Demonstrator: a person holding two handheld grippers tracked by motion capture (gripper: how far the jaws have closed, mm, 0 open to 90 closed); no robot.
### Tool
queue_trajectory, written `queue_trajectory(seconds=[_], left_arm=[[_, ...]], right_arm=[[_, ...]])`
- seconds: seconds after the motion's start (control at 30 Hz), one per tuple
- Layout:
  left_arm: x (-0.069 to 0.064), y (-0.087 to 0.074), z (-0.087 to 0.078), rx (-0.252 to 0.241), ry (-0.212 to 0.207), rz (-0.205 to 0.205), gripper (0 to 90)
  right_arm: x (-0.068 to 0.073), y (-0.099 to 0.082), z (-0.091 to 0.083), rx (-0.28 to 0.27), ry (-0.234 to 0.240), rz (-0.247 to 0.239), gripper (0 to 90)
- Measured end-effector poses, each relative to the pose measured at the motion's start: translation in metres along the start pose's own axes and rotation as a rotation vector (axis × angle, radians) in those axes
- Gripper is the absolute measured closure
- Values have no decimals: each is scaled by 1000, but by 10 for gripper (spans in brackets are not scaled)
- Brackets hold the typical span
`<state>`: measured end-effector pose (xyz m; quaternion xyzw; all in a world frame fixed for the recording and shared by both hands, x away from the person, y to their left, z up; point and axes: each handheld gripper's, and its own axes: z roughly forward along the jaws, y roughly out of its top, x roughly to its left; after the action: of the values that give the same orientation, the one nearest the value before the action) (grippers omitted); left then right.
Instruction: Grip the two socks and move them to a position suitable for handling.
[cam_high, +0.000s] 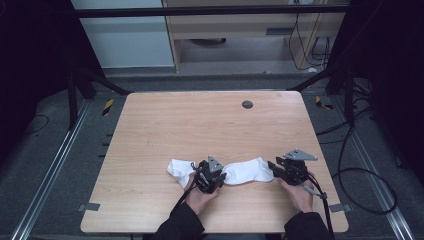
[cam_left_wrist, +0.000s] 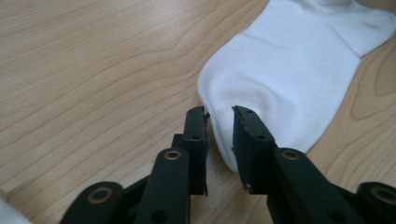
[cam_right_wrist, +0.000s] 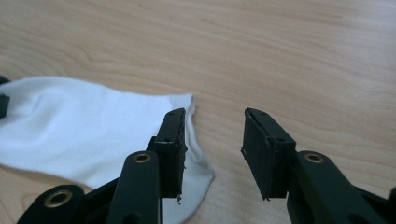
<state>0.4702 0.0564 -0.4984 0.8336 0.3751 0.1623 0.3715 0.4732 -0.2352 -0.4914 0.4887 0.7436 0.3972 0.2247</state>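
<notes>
Two white socks lie on the wooden table. One sock lies flat between my grippers, and a second, crumpled sock sits just left of my left gripper. In the left gripper view that gripper is open, its jaws a narrow gap apart, with the rounded edge of the flat sock lying in the gap. My right gripper is at the sock's other end. It is open wide, its left jaw over the sock's edge and its right jaw over bare wood.
A small dark round disc sits near the table's far edge. A corner of the crumpled sock shows beside the left gripper. Cables lie on the floor to the right of the table.
</notes>
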Motion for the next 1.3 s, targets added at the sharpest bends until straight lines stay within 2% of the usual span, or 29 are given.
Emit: queue_trajectory(seconds=[0.1,0.2,0.27,0.33,0.37,0.4,0.43,0.47,0.5,0.53,0.63,0.67,0.7,0.73,0.83,1.13,1.3], left_arm=[[1,1,-1,-12,10,-2,654],[2,3,1,-7,14,0,663],[2,4,3,0,13,-8,727],[2,4,5,12,16,-12,758],[3,4,6,16,16,-16,779],[3,4,6,16,12,-21,838],[3,4,6,18,16,-26,838],[3,5,6,21,20,-24,883],[3,5,6,23,19,-24,883],[3,5,5,26,19,-24,886],[3,6,3,23,6,-27,889],[4,7,1,22,2,-25,890],[5,7,-2,19,-3,-29,890],[6,8,-4,16,-2,-26,890],[8,9,-14,4,-2,-29,891],[10,5,-45,0,12,6,890],[12,-4,-58,9,34,31,890]], right_arm=[[0,-3,2,25,7,-8,593],[1,-5,6,46,18,-23,608],[2,-5,11,78,24,-22,641],[3,-5,13,85,24,-24,663],[3,-5,14,95,27,-20,688],[3,-5,16,105,37,-9,737],[3,-5,16,105,37,-9,737],[4,-4,15,104,39,-22,797],[4,-4,15,104,39,-22,797],[5,-3,15,109,35,-21,833],[6,0,11,89,39,-24,862],[9,3,6,61,47,-17,864],[9,3,6,61,47,-17,864],[11,7,0,30,59,-16,865],[17,9,-6,4,73,-21,864],[39,10,-20,-16,110,-57,864],[57,8,-20,2,140,-78,864]])
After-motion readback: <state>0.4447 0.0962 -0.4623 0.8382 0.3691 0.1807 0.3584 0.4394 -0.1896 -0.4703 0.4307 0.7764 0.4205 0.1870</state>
